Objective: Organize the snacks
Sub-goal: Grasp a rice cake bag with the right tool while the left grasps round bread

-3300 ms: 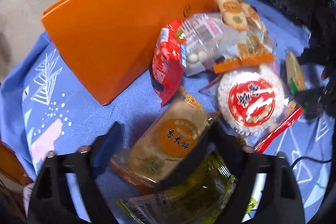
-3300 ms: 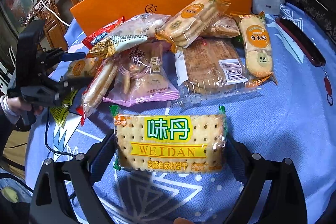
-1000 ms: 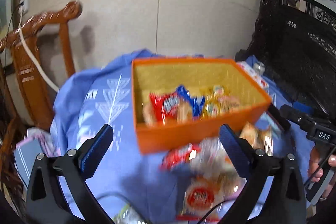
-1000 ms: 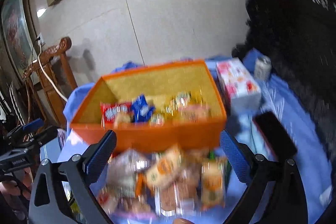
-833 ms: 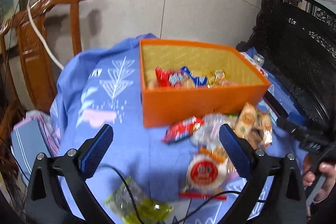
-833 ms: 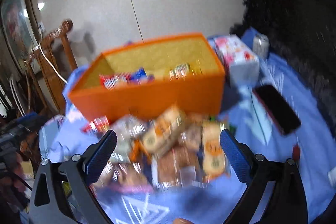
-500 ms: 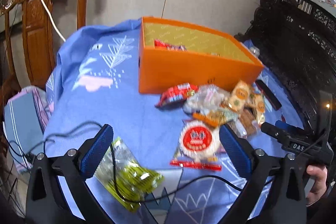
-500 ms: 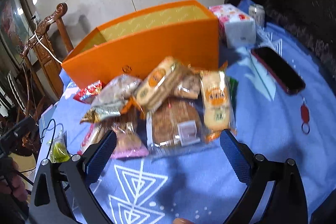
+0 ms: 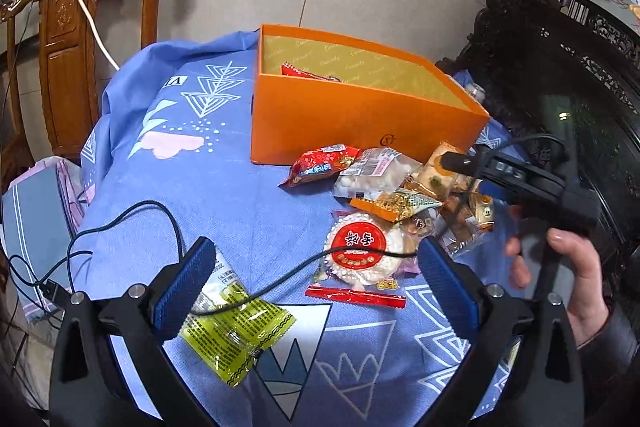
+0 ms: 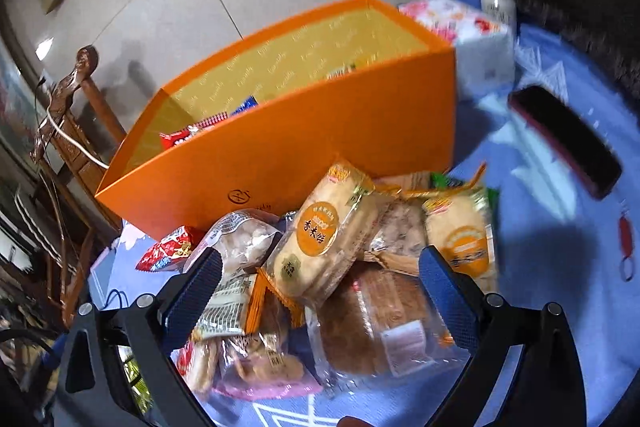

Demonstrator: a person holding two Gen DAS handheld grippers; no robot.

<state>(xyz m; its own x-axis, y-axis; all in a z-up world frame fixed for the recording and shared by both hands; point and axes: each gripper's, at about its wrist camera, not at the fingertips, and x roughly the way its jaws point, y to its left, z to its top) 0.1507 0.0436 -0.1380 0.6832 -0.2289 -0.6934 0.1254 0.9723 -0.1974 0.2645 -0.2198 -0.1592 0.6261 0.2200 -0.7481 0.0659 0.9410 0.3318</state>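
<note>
An orange box (image 9: 360, 115) stands on the blue tablecloth and holds a few snack packs; it also shows in the right wrist view (image 10: 304, 143). A pile of snack packs lies in front of it. My left gripper (image 9: 312, 291) is open and empty above a yellow-green pack (image 9: 236, 335) and a round rice cracker pack with a red label (image 9: 360, 251). My right gripper (image 10: 320, 291) is open and empty over the pile, around an orange-labelled rice cake pack (image 10: 324, 239). The right gripper also shows in the left wrist view (image 9: 516, 183), above the pile.
A wooden chair (image 9: 80, 39) stands at the table's left. A black cable (image 9: 132, 215) trails over the cloth. A tissue pack (image 10: 468, 35), a can (image 10: 498, 5), a dark phone (image 10: 564, 139) and a red key fob (image 10: 626, 247) lie right of the box.
Both grippers have let go of their packs and come back down from above the box. The left has drawn back over the near table; the right has closed in on the pile.
</note>
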